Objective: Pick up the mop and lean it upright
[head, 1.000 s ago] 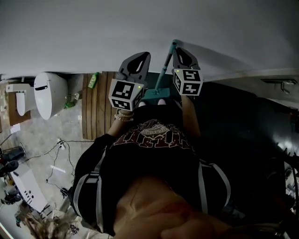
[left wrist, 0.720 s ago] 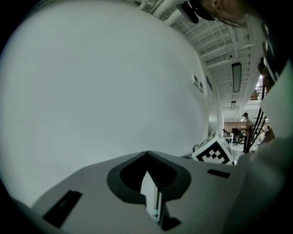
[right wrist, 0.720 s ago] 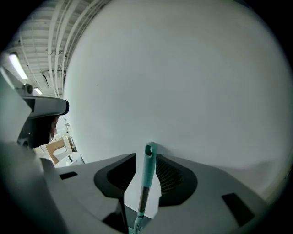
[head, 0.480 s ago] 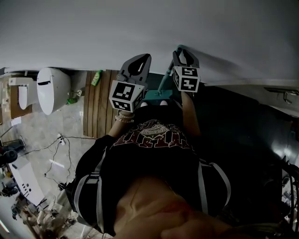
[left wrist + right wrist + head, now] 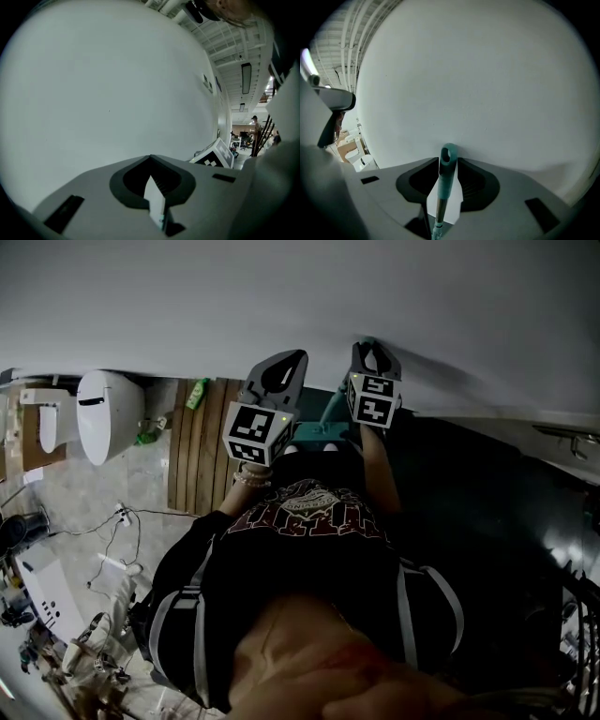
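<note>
1. We find a mock bathroom corner: a white toilet (image 5: 98, 413), a slatted wooden mat (image 5: 195, 451) and a green bottle (image 5: 196, 394).
2. We note loose floor cables (image 5: 122, 521) and, in the left gripper view, an open hall with strip lights (image 5: 246, 77): a test lab.

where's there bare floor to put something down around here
The wooden slat mat between the toilet and the mop head is bare apart from a green bottle at its wall end. The pale tiles beside the toilet are free until the cables. Lower left is crowded with gear; the floor at right is too dark to judge.
</note>
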{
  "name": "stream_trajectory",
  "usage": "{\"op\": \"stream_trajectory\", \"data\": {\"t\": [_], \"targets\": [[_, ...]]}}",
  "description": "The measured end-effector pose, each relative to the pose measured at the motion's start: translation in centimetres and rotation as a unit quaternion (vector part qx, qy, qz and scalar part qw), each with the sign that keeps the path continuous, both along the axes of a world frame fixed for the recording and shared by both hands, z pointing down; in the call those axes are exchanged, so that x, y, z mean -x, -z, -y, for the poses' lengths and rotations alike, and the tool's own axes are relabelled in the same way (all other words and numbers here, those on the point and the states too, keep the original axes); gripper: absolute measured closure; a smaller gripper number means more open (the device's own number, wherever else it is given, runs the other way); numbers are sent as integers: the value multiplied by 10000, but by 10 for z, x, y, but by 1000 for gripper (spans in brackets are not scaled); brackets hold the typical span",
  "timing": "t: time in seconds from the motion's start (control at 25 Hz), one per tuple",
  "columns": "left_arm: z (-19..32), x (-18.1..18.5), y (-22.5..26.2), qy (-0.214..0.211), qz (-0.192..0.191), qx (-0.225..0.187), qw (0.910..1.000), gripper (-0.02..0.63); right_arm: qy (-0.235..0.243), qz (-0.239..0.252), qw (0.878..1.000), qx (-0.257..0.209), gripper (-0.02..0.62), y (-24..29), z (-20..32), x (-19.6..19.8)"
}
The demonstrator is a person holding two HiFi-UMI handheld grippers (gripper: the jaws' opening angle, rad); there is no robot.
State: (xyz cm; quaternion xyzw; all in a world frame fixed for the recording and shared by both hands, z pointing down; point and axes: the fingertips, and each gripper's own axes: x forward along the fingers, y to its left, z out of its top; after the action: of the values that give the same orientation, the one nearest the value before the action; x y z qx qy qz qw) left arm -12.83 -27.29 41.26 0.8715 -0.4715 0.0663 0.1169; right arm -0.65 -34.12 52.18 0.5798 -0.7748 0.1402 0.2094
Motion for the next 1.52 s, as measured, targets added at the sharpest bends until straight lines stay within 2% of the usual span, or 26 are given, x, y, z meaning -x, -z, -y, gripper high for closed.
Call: {"op": "stream_trajectory", "data": {"t": [0.16, 0.4, 1.52], "targets": [[1, 2, -1, 30, -40, 33, 10000, 560, -76, -117, 9999, -21, 460, -1, 2, 2], [-6, -1, 2, 47, -41, 36, 10000, 560, -16, 241, 9997, 19, 483, 1, -3, 1], [-36, -46, -2, -197, -159, 169, 9995, 560, 914, 448, 9948, 12, 486, 19, -79, 1]]}}
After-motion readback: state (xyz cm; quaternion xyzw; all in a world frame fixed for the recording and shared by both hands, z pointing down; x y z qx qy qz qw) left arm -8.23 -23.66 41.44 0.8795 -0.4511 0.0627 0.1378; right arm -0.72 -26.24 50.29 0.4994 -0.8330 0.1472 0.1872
